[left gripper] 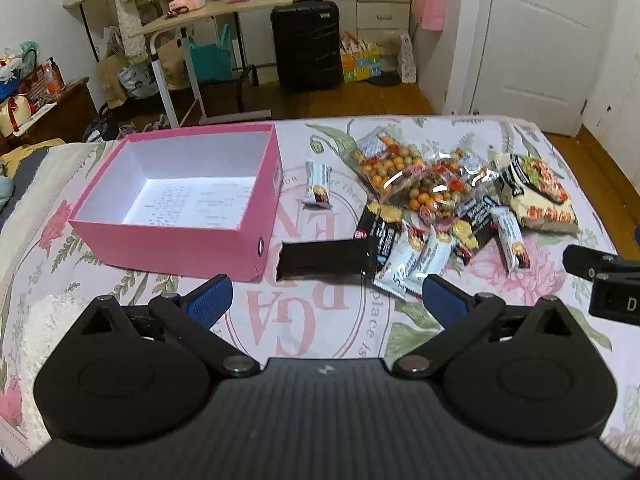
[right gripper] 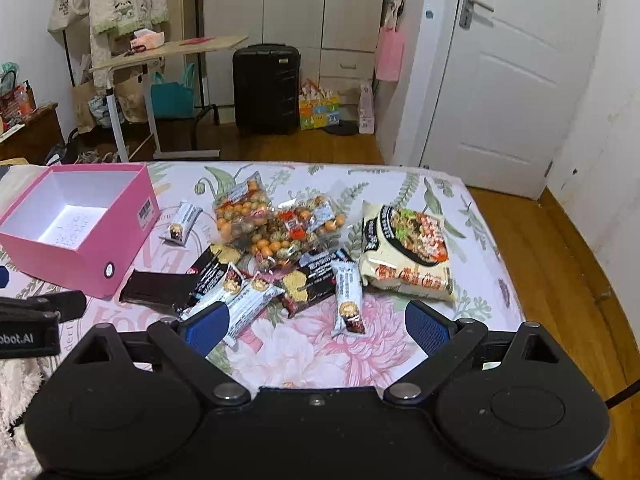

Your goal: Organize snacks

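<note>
An open pink box (left gripper: 176, 240) with a white inside sits on the flowered bedspread, left of a pile of snacks; it also shows in the right wrist view (right gripper: 80, 252). The pile holds clear bags of coloured nuts (left gripper: 404, 168) (right gripper: 276, 220), a cream noodle packet (left gripper: 536, 196) (right gripper: 408, 256), black snack packs (left gripper: 320, 260) (right gripper: 160, 286) and several white bars (left gripper: 318, 182) (right gripper: 348, 300). My left gripper (left gripper: 324, 300) is open and empty, just short of the black pack. My right gripper (right gripper: 316, 328) is open and empty, near the white bars.
The bed's far edge (left gripper: 400, 118) drops to a wooden floor. Beyond stand a black suitcase (left gripper: 306, 44), a rolling side table (left gripper: 208, 12) and a white door (right gripper: 512, 72). The bed's right edge (right gripper: 500, 240) is close to the noodle packet.
</note>
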`<action>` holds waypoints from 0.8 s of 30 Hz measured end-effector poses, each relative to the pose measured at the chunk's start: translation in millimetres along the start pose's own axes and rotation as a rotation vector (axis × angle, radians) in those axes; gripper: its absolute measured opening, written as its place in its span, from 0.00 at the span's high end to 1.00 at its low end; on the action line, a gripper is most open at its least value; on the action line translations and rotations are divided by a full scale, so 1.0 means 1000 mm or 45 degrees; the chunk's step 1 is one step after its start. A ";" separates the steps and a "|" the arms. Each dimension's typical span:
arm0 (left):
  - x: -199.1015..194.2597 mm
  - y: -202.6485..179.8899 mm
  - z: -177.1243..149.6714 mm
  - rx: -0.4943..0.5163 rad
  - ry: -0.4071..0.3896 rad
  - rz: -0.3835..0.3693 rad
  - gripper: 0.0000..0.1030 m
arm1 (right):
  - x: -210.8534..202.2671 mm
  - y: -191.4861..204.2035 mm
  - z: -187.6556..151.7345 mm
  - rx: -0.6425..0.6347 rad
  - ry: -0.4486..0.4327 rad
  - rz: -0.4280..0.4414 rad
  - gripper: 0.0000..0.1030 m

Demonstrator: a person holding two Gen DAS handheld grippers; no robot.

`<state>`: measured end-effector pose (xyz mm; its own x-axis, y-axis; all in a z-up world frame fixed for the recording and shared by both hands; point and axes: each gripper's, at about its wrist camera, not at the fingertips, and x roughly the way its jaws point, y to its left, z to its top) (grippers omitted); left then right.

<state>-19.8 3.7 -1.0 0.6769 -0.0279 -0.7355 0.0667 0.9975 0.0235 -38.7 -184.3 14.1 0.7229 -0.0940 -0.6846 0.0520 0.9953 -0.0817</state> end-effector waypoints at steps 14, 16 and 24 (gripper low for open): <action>0.004 0.010 -0.006 -0.017 -0.019 0.024 0.00 | -0.005 0.001 -0.002 0.006 -0.085 -0.005 0.06; 0.006 0.010 -0.006 -0.015 0.002 0.013 0.00 | -0.002 0.002 -0.003 0.005 -0.066 -0.005 0.06; 0.009 0.014 -0.010 -0.018 0.029 0.023 0.00 | 0.005 0.003 -0.009 -0.015 -0.028 -0.017 0.06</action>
<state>-19.6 17.6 -14.1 0.6609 -0.0086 -0.7504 0.0441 0.9987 0.0273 -41.3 -181.7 4.2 0.7370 -0.1065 -0.6675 0.0538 0.9936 -0.0992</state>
